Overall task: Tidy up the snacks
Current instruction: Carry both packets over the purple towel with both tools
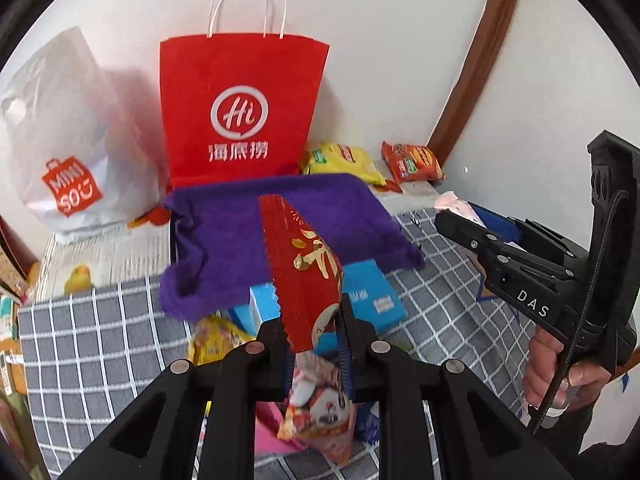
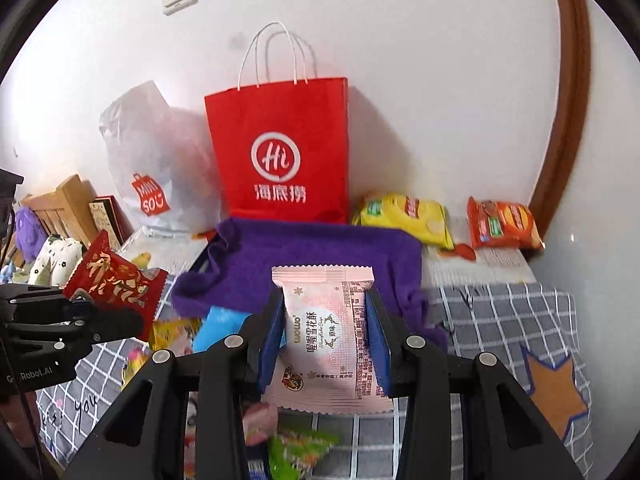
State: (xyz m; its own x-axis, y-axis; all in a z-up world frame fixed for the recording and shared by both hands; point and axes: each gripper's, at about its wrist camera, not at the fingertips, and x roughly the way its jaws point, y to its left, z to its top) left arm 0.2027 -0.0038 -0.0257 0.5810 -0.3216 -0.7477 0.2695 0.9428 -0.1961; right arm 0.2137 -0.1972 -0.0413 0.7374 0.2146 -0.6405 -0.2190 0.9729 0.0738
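My left gripper (image 1: 314,322) is shut on a red snack packet with gold lettering (image 1: 300,264), held on edge above the snack pile. That same red packet (image 2: 116,280) shows at the left of the right wrist view, in the left gripper (image 2: 120,316). My right gripper (image 2: 324,320) is shut on a pink snack packet (image 2: 326,336), its blue pads pressing both sides. In the left wrist view the right gripper (image 1: 456,220) comes in from the right with the pink packet (image 1: 454,202) at its tip. A purple cloth-lined tray (image 1: 288,236) lies ahead of both.
A red paper bag (image 1: 240,108) and a white plastic bag (image 1: 68,140) stand against the wall behind the tray. Yellow (image 2: 404,216) and orange (image 2: 502,224) chip bags lie at the back right. A blue box (image 1: 368,300) and loose snacks (image 1: 320,400) sit on the checked cloth (image 1: 100,340).
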